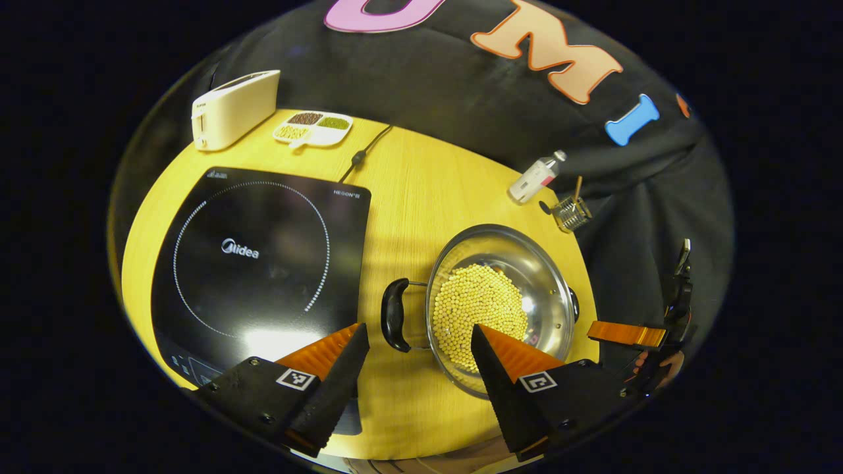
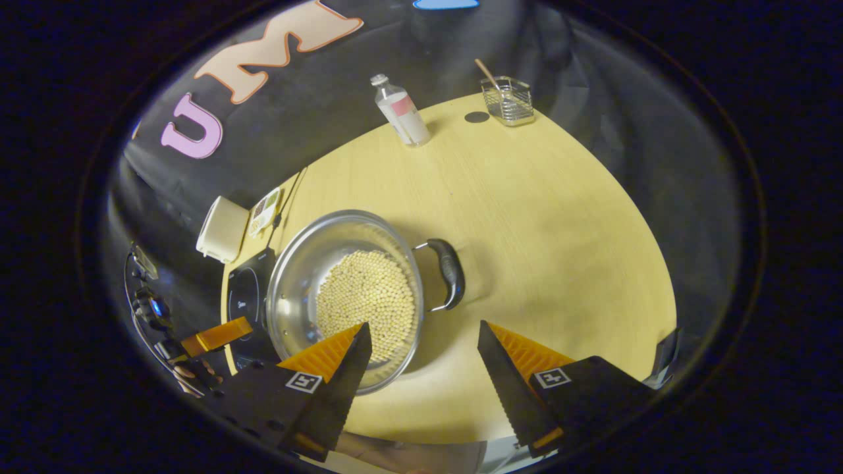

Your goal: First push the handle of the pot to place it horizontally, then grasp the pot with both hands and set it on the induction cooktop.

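Note:
A steel pot (image 1: 527,257) of pale round beans (image 1: 474,309) stands on the wooden table, right of the black induction cooktop (image 1: 263,263). Its two dark loop handles point left (image 1: 395,316) and right. My left gripper (image 1: 418,327) hovers open over the near left side, one finger over the cooktop's corner and the other over the beans, with the left handle just ahead between them. In the right gripper view, my right gripper (image 2: 423,324) is open above the pot (image 2: 309,257), and the right handle (image 2: 451,273) lies ahead between its fingers. Neither gripper touches the pot.
A white toaster (image 1: 234,108) and a divided dish (image 1: 313,127) sit behind the cooktop, whose cable (image 1: 365,153) runs to the back. A small bottle (image 1: 537,176) and a wire basket (image 1: 571,212) stand behind the pot. Bare table (image 2: 560,230) extends right of the pot.

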Demonstrator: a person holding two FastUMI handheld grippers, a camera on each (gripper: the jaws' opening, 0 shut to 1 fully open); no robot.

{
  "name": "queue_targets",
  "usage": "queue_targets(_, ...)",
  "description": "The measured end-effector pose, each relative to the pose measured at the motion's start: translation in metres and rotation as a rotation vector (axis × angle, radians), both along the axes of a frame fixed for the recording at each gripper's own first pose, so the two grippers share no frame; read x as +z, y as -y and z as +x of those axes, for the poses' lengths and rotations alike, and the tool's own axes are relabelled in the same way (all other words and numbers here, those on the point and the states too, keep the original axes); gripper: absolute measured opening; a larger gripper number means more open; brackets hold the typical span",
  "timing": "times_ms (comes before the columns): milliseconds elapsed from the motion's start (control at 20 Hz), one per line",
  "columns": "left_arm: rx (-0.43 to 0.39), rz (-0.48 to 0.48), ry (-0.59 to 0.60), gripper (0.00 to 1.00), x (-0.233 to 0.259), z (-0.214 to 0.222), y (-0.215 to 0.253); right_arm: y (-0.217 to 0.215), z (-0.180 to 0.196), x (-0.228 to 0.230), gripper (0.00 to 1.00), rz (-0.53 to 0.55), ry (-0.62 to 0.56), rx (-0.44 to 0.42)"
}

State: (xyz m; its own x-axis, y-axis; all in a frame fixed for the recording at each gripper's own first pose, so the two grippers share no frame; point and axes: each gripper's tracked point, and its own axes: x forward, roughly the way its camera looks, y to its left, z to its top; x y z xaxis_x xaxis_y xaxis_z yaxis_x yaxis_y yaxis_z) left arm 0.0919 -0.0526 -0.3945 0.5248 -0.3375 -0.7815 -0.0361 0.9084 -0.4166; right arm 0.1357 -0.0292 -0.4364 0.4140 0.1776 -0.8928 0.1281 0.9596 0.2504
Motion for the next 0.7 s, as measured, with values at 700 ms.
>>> queue_targets(700, 0.021, 0.121, -0.177, 0.95, -0.047, 0.021, 0.017, -0.013, 0.041, -0.055, 0.87, 0.147, -0.12, 0.165)
